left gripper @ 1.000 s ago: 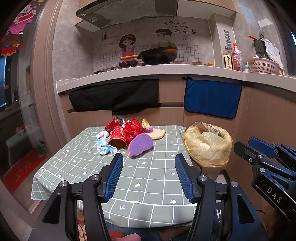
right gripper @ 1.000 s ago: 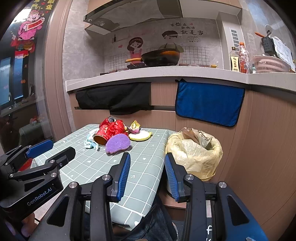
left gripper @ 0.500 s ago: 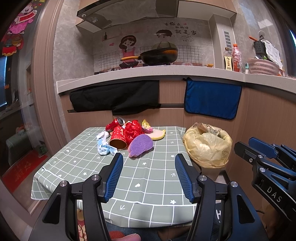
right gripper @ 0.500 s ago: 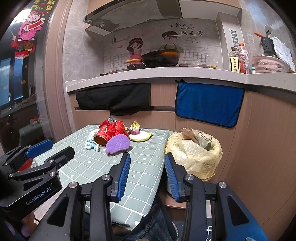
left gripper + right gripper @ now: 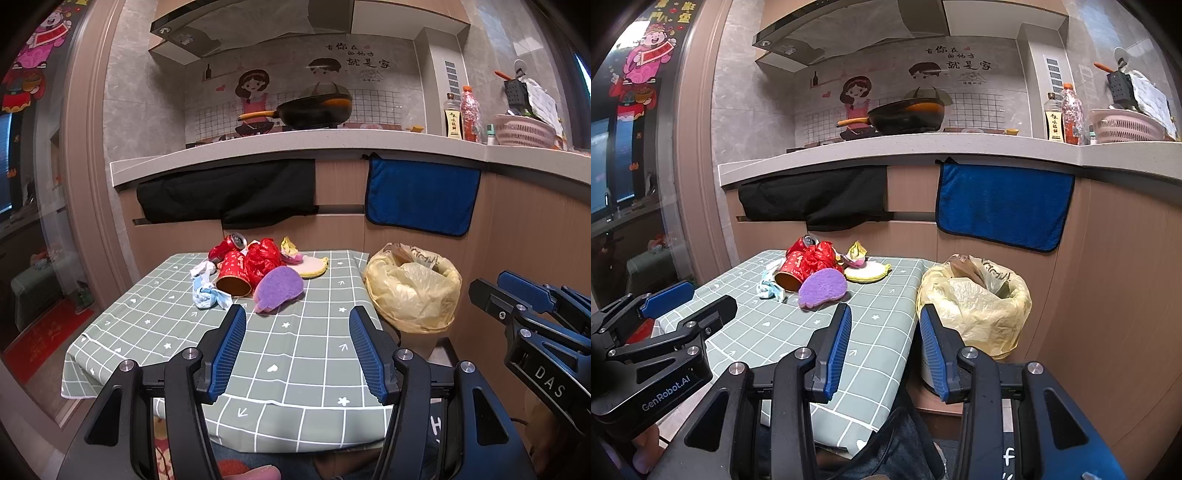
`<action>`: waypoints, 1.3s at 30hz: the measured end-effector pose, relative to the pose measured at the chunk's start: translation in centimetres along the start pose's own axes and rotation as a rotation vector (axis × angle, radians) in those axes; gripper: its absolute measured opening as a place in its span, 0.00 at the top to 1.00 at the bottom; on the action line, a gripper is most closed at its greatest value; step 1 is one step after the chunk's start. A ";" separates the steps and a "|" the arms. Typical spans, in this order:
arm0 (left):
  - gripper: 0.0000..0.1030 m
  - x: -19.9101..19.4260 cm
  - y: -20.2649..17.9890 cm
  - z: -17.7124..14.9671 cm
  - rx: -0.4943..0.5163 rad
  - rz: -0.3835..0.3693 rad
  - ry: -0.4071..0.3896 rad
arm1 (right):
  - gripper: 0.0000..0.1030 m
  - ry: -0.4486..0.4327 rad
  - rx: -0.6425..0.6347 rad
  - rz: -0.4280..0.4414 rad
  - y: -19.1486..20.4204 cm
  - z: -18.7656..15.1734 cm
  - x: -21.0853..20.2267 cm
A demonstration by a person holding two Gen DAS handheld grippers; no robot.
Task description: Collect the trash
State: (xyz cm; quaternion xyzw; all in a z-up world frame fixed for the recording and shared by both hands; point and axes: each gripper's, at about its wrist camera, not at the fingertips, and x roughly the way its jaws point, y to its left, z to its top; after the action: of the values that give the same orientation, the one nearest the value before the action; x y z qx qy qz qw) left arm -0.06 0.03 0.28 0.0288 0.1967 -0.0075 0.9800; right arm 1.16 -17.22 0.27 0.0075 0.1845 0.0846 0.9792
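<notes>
The trash is heaped at the far side of the table point(image 5: 155, 332), well beyond the fingertips of both grippers: a purple sponge point(image 5: 277, 288) lies nearest, with a red paper cup point(image 5: 233, 275) on its side just left of it, a crumpled blue-and-white wrapper point(image 5: 205, 291) further left, and a red can point(image 5: 226, 248), a red plastic bag point(image 5: 264, 258) and a yellow pad point(image 5: 312, 264) behind. The bin lined with a yellow bag point(image 5: 413, 291) stands off the table edge, ahead and to the right of the left gripper point(image 5: 294, 352), and directly ahead of the right-hand finger of the right gripper point(image 5: 885, 349). Several faults are judged possible from here. Because the items overlap and touch, a neighbour may be dragged or knocked off the table when one piece is pinched. The cup, lying on its side, is likely to roll if it is approached across its curve. The soft bag and wrapper may slip from the pads if only a thin fold is caught. The loose tablecloth may be snagged by a low fingertip. The left gripper's fingers are held wide apart and nothing is held or touched. The right gripper's fingers are set at a moderate gap, likewise empty and in contact with nothing.
</notes>
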 end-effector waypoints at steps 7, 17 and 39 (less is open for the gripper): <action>0.43 -0.1 -0.3 0.5 0.001 0.000 0.001 | 0.64 0.000 -0.001 -0.001 0.0 -0.1 0.0; 0.43 -0.1 -0.2 0.4 0.000 0.000 0.000 | 0.64 -0.001 0.000 -0.001 0.0 0.0 0.0; 0.43 0.1 -0.7 0.6 -0.008 0.000 0.002 | 0.64 0.005 0.002 -0.006 0.0 0.0 0.1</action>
State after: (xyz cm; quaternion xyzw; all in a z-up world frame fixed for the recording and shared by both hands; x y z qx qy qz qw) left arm 0.21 -0.66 0.76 0.0248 0.1978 -0.0068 0.9799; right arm 1.23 -17.26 0.23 0.0079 0.1869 0.0815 0.9790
